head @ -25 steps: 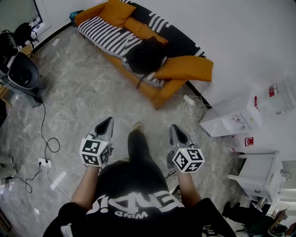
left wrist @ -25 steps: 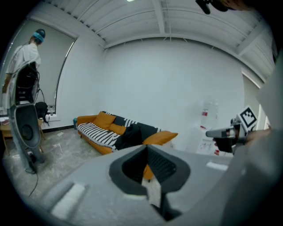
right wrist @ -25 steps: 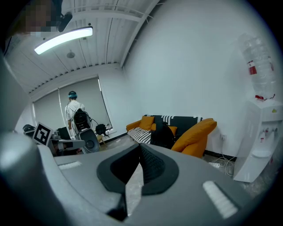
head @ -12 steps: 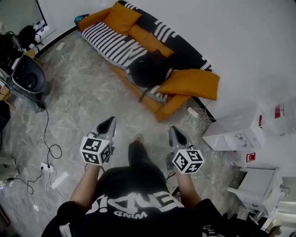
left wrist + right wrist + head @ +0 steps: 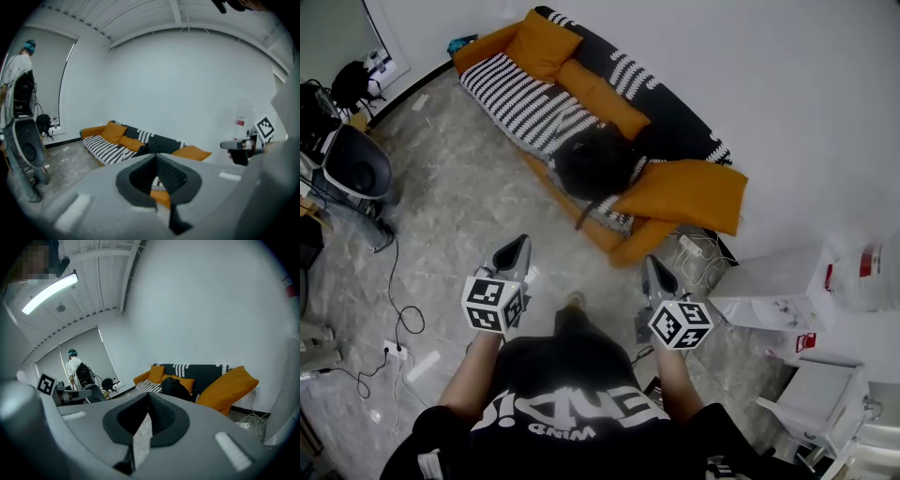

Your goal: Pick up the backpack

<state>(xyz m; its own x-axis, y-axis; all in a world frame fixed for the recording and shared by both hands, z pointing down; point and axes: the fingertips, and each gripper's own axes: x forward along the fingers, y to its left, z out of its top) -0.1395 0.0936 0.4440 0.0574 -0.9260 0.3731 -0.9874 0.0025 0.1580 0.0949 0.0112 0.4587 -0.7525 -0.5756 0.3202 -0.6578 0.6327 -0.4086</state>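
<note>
Black backpack (image 5: pixel 592 164) is seen lying on the orange sofa (image 5: pixel 628 246); left gripper (image 5: pixel 521 242) and right gripper (image 5: pixel 652 261) are both held closed, empty.

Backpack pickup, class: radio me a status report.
Left gripper and right gripper shut, empty, short of the sofa. Backpack lying on its seat, untouched. Floor between shows no obstacle.

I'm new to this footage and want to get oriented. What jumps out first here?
The orange sofa with its black-and-white striped cover stands against the white wall. A black backpack sits on its seat; nearer, the left gripper and right gripper point toward it, both shut and empty.
</note>
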